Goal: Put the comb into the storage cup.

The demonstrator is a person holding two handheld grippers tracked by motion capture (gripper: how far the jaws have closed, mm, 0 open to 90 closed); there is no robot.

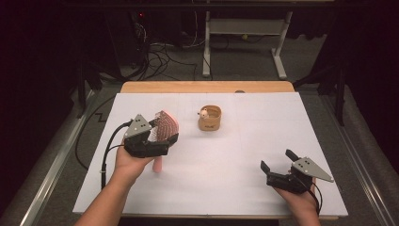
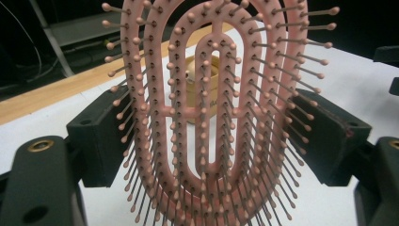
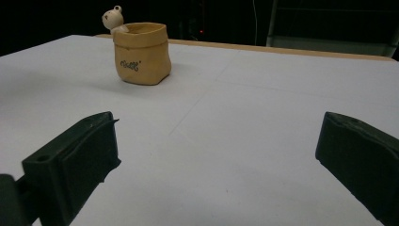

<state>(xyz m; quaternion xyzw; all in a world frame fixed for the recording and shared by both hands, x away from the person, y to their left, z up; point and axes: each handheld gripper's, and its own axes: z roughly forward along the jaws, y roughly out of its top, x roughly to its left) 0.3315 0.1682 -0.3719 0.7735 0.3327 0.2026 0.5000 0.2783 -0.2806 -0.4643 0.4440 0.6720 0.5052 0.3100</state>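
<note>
A pink vented hairbrush (image 1: pixel 165 123) with ball-tipped bristles is clamped by its head in my left gripper (image 1: pixel 164 135), above the left part of the white table (image 1: pixel 235 155). Its handle (image 1: pixel 158 165) hangs down past the hand. In the left gripper view the brush (image 2: pixel 160 113) stands upright with bristles facing the camera, and both black pads (image 2: pixel 101 136) press on its sides. A tan sack-shaped pot (image 1: pixel 210 118) with a small bear on its rim stands at mid table, also seen from the right (image 3: pixel 141 54). My right gripper (image 1: pixel 277 160) rests open near the front right, its jaws wide apart (image 3: pixel 216 136) with nothing between them.
The white sheet covers a wooden tabletop whose bare strip (image 1: pixel 207 86) shows along the far edge. Beyond it on the floor stand white desk legs (image 1: pixel 281 52) and a tangle of cables (image 1: pixel 160 54). A black cable (image 1: pixel 108 150) trails from the left gripper.
</note>
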